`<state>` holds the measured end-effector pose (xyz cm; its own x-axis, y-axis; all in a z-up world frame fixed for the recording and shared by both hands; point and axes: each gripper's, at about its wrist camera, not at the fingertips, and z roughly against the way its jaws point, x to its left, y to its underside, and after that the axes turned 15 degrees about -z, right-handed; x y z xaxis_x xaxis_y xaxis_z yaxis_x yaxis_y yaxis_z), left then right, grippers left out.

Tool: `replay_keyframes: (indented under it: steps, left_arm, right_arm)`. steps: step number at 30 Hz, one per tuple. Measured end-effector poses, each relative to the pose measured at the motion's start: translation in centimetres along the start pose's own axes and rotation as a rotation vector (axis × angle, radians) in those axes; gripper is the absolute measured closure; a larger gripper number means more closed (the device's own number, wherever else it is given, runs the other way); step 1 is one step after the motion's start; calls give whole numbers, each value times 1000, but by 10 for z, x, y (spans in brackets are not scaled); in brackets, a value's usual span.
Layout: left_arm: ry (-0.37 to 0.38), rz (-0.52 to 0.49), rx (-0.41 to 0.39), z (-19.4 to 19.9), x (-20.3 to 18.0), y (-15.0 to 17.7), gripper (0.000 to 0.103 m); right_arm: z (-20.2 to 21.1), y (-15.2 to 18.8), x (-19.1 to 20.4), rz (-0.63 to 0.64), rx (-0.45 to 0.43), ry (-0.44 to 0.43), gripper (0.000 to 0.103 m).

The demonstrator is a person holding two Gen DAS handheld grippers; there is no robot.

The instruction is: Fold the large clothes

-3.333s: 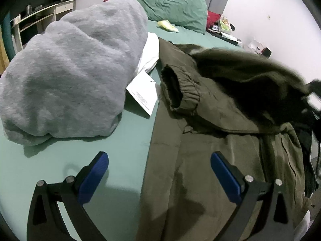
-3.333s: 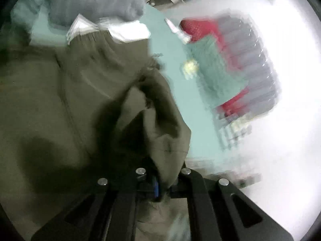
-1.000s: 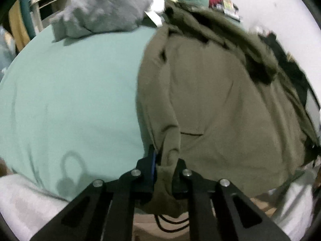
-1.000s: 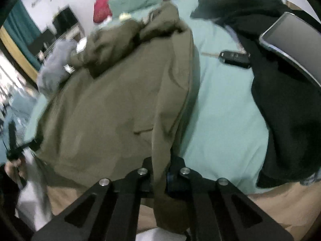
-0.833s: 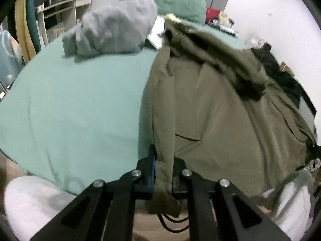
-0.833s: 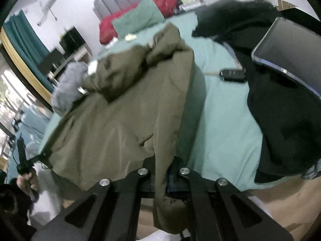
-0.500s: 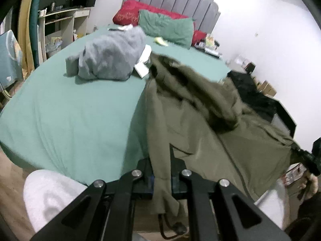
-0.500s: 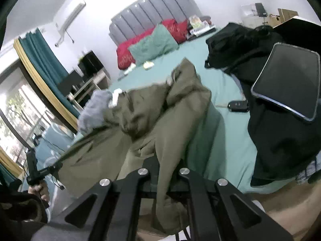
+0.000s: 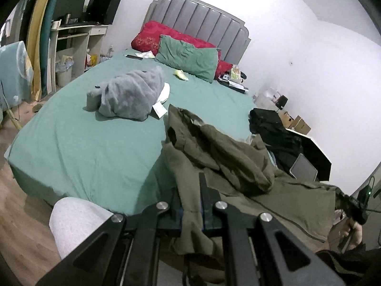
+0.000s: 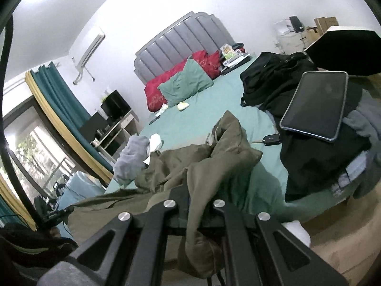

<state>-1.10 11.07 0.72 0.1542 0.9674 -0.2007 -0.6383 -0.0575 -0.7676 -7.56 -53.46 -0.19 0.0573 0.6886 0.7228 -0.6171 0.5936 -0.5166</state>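
An olive green jacket (image 9: 228, 164) lies at the foot of the green bed (image 9: 90, 143), its near hem lifted off the edge. My left gripper (image 9: 191, 217) is shut on the hem at one corner. My right gripper (image 10: 194, 212) is shut on the jacket's (image 10: 202, 164) hem at the other corner. The hem stretches between the two. Each gripper shows in the other's view, the right one at far right (image 9: 352, 205), the left one at far left (image 10: 56, 215).
A grey fleece bundle (image 9: 131, 94) with a white garment lies mid-bed. Green and red pillows (image 9: 188, 57) sit at the headboard. Black clothes (image 10: 309, 147) with a tablet (image 10: 316, 104) and a car key (image 10: 271, 140) lie on the bed's right side. Wooden floor (image 9: 21, 214) is below.
Both grippers went from working near the bed surface to gripping the jacket's hem, then pulled back and up from the bed, lifting the hem off the edge.
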Motion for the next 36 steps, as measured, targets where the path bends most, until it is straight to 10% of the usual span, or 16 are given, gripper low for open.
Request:
replay_keyframes:
  steps: [10,18,27,29,32,33,36]
  left_arm:
    - [20,82,-62,-65,26,-64,95]
    - [-1,196,-104,-180,67,-146,95]
    - [-129,292,88,-362,119,-172,93]
    - [-124,310,159,-393,128,-165,71]
    - [-102,337,147,-406,138,-160,11]
    - [-119,326,121,-401,137,-160,11]
    - [-117,271,50,-370,127,-160,11]
  right_arm:
    - [-73,-59,-1,-43,-58,-39,100]
    - [-207,-153,0,-87,-100,-26,100]
    - [-376,-201,-45,-98,-67,157,99]
    - [-411,-200,-65,-110,-34,216,98]
    - [-450,-191,-91,-90,-5,285,53]
    - [-450,-189,-92,-76,-35,299,22]
    - [-432,-187,-80,-22,-121,319,18]
